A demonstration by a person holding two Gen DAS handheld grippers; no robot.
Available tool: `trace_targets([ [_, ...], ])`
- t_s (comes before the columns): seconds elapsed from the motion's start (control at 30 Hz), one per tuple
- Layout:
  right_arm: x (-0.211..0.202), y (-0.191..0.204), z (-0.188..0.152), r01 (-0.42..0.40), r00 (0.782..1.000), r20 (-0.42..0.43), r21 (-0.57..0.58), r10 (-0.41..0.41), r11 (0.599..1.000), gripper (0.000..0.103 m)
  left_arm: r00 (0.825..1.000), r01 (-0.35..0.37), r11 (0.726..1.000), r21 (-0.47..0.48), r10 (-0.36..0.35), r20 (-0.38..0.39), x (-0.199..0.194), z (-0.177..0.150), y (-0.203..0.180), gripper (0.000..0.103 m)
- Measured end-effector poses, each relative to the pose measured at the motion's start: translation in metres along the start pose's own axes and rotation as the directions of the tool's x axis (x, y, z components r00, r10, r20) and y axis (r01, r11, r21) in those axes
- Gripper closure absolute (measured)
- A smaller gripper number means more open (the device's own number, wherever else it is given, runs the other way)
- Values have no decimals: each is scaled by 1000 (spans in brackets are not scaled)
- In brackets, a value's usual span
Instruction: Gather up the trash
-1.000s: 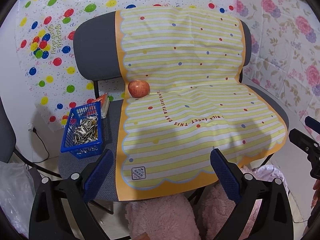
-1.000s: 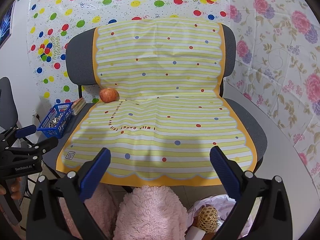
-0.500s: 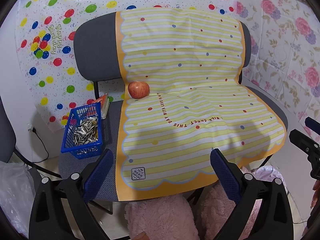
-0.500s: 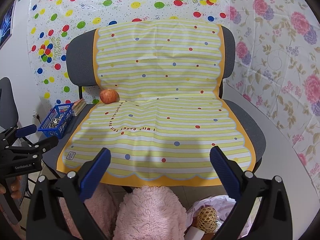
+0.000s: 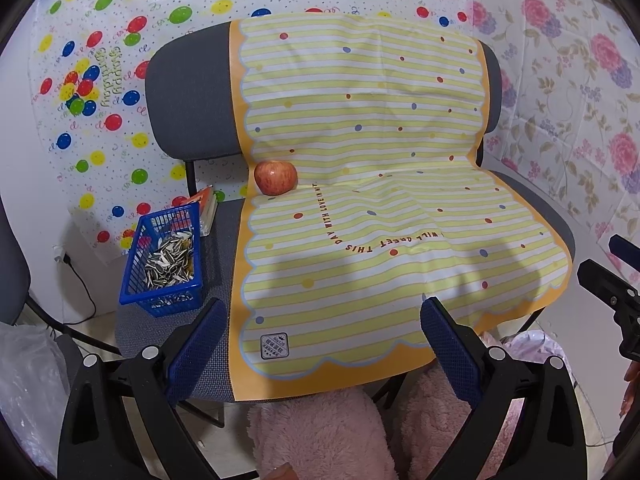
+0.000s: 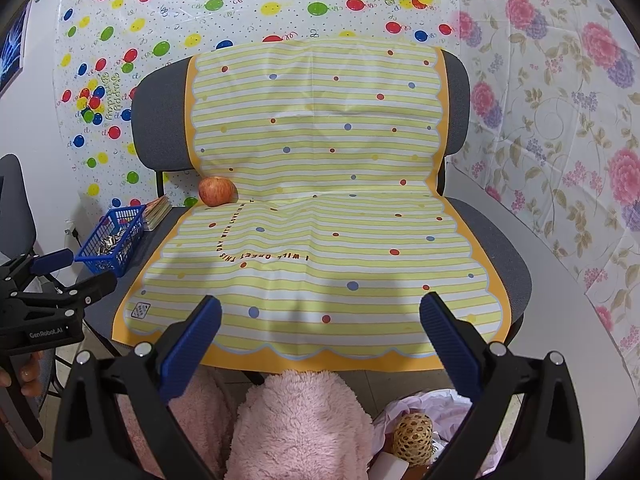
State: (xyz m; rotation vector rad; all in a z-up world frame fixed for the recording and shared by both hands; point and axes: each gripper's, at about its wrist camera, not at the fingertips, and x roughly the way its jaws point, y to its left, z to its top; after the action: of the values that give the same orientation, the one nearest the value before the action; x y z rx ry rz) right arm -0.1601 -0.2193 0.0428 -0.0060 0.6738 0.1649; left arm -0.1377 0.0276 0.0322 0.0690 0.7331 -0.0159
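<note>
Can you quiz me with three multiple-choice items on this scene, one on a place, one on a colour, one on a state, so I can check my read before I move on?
1. Where does the apple rest?
A. In the basket
B. On the striped sheet at the crease below the chair back
C. On the floor

2. What colour is the basket that holds the seed shells?
A. Blue
B. Green
C. White

3. How does the left tool stand?
A. Shut on the apple
B. Shut on nothing
C. Open and holding nothing

Answers:
1 B, the apple sits on the sheet's left edge where seat meets back.
2 A, its mesh walls are blue in both views.
3 C, its two blue pads stand wide apart with only the sheet beyond them; the right tool stands the same.
</note>
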Motion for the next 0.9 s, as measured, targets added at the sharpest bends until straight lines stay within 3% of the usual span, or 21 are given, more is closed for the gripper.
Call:
trace_targets([
  [0.9, -3, -5, -2, 1, 1000, -2, 9, -1, 1000, 6, 1000, -7, 1000, -7, 7, 7, 2, -2, 4, 7],
])
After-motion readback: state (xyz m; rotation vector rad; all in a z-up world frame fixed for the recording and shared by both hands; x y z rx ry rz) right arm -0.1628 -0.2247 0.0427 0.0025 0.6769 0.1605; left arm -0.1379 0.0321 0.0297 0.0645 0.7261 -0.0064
